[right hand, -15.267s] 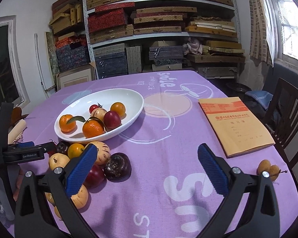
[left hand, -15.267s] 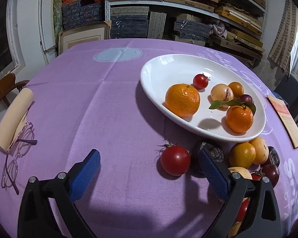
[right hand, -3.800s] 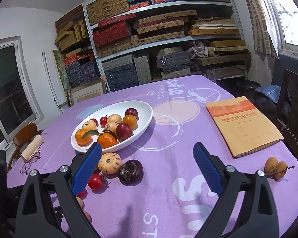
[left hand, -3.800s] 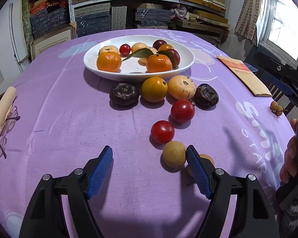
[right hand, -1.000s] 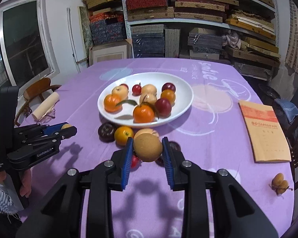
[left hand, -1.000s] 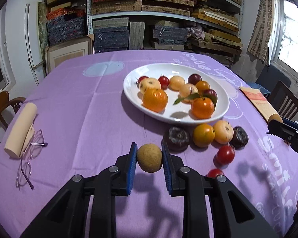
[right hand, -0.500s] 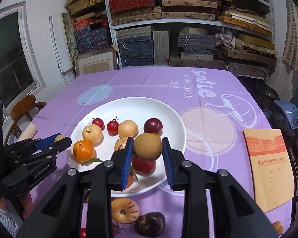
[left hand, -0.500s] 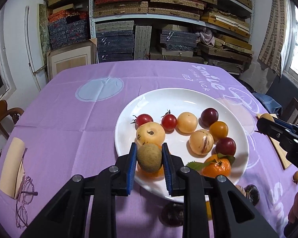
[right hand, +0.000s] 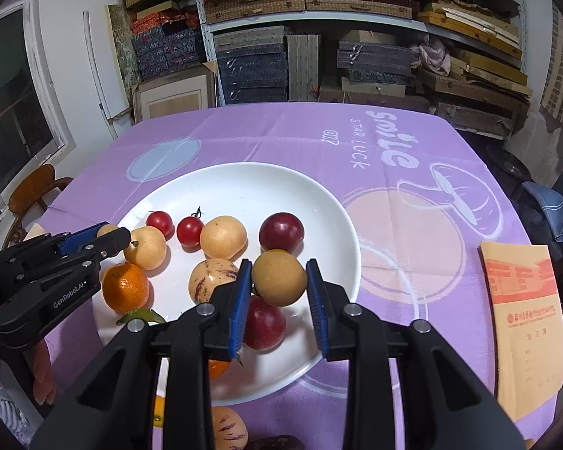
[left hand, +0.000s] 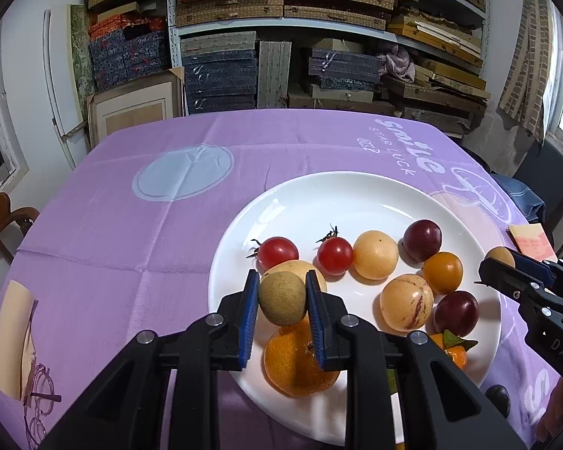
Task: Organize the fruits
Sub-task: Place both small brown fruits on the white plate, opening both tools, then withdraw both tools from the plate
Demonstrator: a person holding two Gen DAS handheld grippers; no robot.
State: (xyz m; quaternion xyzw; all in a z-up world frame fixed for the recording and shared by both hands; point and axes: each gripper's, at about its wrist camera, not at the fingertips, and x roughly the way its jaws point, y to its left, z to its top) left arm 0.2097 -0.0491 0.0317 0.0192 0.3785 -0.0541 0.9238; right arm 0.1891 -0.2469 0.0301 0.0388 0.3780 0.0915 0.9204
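A white oval plate [left hand: 319, 202] [right hand: 244, 180] on the purple tablecloth holds several fruits: two red tomatoes, pale yellow fruits, purple plums and oranges. My left gripper [left hand: 282, 297] is shut on a brown-green round fruit [left hand: 282, 297] and holds it above the plate's near left part, over a big orange [left hand: 296, 360]. My right gripper [right hand: 279, 278] is shut on a tan round fruit [right hand: 279, 278] and holds it above the plate's right part, over a red plum [right hand: 264, 322]. Each gripper shows in the other's view, at the plate's side.
A tan booklet [right hand: 521, 307] lies to the right of the plate. A cream roll [left hand: 13, 330] and glasses [left hand: 37, 405] lie at the table's left edge. More fruit [right hand: 227, 429] lies on the cloth in front of the plate. Shelves of boxes stand behind the table.
Both grippers, each with its fruit, have moved forward and lower over the plate; the plate looms larger than half a second ago.
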